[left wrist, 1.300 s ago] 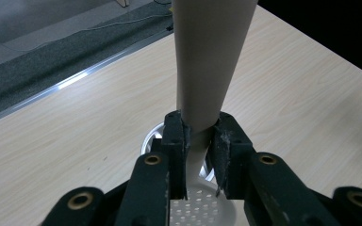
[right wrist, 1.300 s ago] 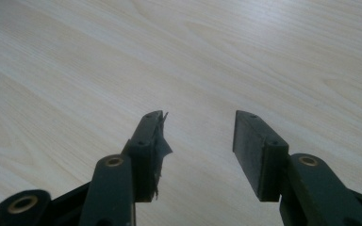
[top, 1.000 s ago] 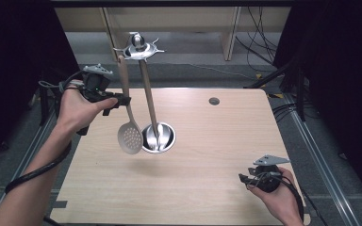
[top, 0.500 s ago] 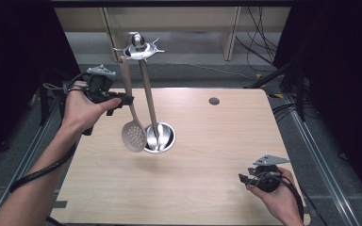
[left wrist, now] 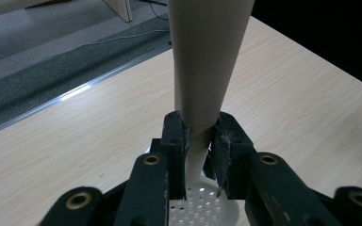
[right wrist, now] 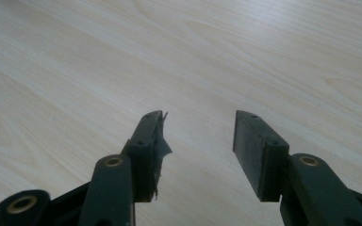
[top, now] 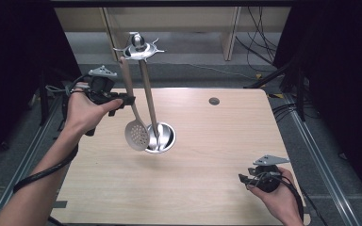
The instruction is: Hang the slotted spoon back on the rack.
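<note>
The left gripper, clamped on the slotted spoon's handle, holds it upright beside the hook stand, probably for hanging, while the right gripper rests idle near right, jaws apart.

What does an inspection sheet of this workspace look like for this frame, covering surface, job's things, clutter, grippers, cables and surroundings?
Surface: light wooden table, with a small round dark grommet near the far edge.
Job's things: slotted spoon, pale handle, perforated head down, held off the table beside the metal stand; the stand's round base sits on the table, its hook crown at the top.
Clutter: nothing seen.
Grippers: left gripper shut on the spoon's handle; right gripper open, empty, low over the table's near right corner.
Cables: a black cable trails from the left gripper; loose cables on the floor behind.
Surroundings: grey floor, pale wooden furniture behind, dark at both sides.
</note>
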`<state>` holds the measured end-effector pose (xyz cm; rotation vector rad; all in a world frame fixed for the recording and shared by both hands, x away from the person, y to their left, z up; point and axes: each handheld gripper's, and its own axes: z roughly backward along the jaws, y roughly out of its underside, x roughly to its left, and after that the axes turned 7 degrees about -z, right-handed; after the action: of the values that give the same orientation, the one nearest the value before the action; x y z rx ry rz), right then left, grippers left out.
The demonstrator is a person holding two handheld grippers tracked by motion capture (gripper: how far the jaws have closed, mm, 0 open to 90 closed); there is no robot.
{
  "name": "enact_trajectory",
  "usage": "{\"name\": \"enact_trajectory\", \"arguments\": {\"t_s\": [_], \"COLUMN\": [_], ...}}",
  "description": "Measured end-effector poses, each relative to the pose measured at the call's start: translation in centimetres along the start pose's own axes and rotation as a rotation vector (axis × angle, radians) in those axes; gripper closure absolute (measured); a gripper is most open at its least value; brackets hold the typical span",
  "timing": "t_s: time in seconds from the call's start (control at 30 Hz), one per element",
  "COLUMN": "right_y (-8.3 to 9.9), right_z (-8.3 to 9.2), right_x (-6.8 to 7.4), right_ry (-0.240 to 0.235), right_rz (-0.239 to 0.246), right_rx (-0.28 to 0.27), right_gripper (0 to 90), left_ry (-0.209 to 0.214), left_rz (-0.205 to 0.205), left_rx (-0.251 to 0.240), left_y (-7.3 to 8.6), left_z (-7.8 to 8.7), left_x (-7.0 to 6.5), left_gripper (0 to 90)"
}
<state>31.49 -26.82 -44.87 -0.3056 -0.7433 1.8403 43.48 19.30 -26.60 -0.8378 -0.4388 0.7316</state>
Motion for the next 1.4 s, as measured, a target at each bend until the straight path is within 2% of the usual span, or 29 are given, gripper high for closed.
{"name": "enact_trajectory", "arguments": {"t_s": [0.03,0.17,0.23,0.37,0.47,0.5,0.57,0.73,0.77,0.8,1.0,1.13,1.3,1.4], "right_y": [0.0,0.0,0.0,0.0,0.0,0.0,0.0,0.0,0.0,0.0,0.0,0.0,0.0,0.1], "right_z": [0.0,0.0,0.0,0.1,0.1,0.1,0.1,0.1,0.1,0.1,0.0,0.0,-0.1,-0.1], "right_x": [-0.1,-0.1,-0.1,-0.1,-0.1,-0.1,-0.1,-0.1,-0.2,-0.1,-0.1,-0.1,-0.2,-0.2], "right_ry": [0.002,0.001,0.002,0.002,0.003,0.003,0.003,-0.004,0.005,0.004,0.001,0.003,0.008,0.008], "right_rz": [0.013,0.012,0.012,0.012,0.011,0.01,0.009,0.002,0.024,0.007,0.003,0.002,0.029,0.029], "right_rx": [-0.003,0.0,-0.002,-0.001,-0.006,-0.006,-0.005,-0.002,-0.012,-0.008,-0.005,-0.007,-0.009,-0.009], "right_gripper": [53.7,53.5,53.4,53.0,52.6,52.5,52.2,51.6,51.5,51.4,50.3,49.9,49.4,48.8], "left_ry": [0.0,-0.007,-0.008,-0.027,-0.033,-0.038,-0.045,-0.049,-0.049,-0.048,-0.064,-0.059,-0.057,-0.07], "left_rz": [0.001,0.001,0.018,0.015,0.007,-0.009,-0.024,-0.015,-0.013,-0.012,0.009,0.031,0.056,0.061], "left_rx": [-0.006,-0.03,-0.056,-0.115,-0.13,-0.124,-0.124,-0.144,-0.146,-0.148,-0.152,-0.165,-0.161,-0.131], "left_y": [0.1,0.4,0.5,0.6,1.1,1.3,2.0,4.4,4.9,5.4,8.4,10.3,12.4,13.8], "left_z": [0.0,0.2,0.5,1.5,2.3,2.5,2.9,3.4,3.5,3.6,3.9,3.9,3.9,3.6], "left_x": [0.0,0.1,0.0,-0.1,-0.4,-0.4,-0.5,-0.7,-0.7,-0.7,-0.8,-1.0,-1.5,-1.9], "left_gripper": [74.8,74.1,72.4,63.7,56.3,54.0,49.9,43.1,42.1,41.1,36.7,36.0,35.7,33.8]}}
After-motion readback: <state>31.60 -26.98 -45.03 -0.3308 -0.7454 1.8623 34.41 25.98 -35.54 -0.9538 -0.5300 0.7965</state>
